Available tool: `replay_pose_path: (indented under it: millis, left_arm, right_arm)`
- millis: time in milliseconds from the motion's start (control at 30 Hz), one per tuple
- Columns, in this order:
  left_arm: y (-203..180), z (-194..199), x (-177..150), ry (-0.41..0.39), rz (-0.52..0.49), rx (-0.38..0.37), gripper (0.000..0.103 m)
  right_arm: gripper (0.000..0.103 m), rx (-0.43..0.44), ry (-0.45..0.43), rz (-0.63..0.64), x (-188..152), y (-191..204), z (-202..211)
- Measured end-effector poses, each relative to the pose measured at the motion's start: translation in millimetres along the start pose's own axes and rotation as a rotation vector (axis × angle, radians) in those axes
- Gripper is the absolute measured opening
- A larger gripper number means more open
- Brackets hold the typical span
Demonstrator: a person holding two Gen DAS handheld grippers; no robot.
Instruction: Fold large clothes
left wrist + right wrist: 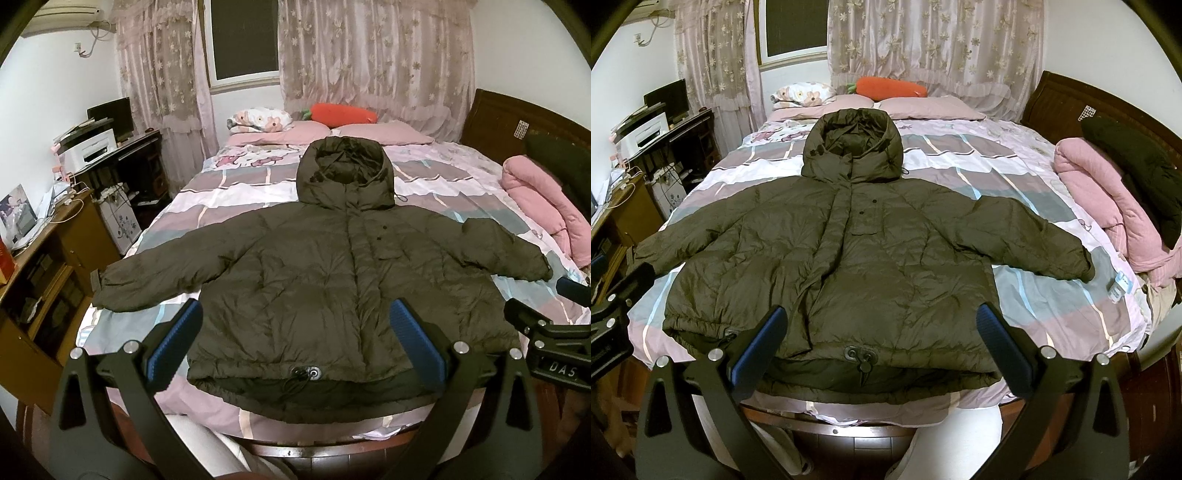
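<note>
Both tongs, left gripper (293,341) and right gripper (882,345), hung wide open above the near hem; the jacket (325,273) lay flat, unfolded. Folding hadn't begun; a sleeve (1039,240) probably needed grabbing first.

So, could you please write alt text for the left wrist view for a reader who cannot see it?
A dark olive hooded puffer jacket lies face up with sleeves spread on a bed with a pink patchwork cover. The open left gripper hovers over its hem, and the right gripper shows at the right edge. Pink pillows and a carrot plush lie beyond the hood.
</note>
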State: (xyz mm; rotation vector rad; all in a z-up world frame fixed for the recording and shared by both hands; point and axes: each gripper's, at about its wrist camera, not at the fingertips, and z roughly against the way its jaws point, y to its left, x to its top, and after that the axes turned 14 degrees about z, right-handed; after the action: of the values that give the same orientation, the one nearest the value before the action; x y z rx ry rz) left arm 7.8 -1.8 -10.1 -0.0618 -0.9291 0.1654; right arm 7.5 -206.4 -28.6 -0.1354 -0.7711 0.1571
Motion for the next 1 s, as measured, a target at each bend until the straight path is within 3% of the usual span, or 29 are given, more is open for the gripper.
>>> replay_pose_path:
  millis: [767, 933, 1000]
  left_arm:
    - [7.2, -6.2, 1.9, 0.014, 0.025, 0.021, 0.101]
    - [14.3, -23.3, 1.2, 0.074, 0.053, 0.070, 0.101]
    - [17.9, -36.6, -0.1, 0.132, 0.068, 0.064, 0.101]
  right_arm:
    - [0.102, 0.001, -0.002, -0.017, 0.9, 3.3, -2.7]
    - [0.102, 0.001, -0.003, -0.026, -2.6, 1.7, -8.1]
    - [0.102, -0.001, -0.008, -0.015, -1.8, 1.0, -9.6]
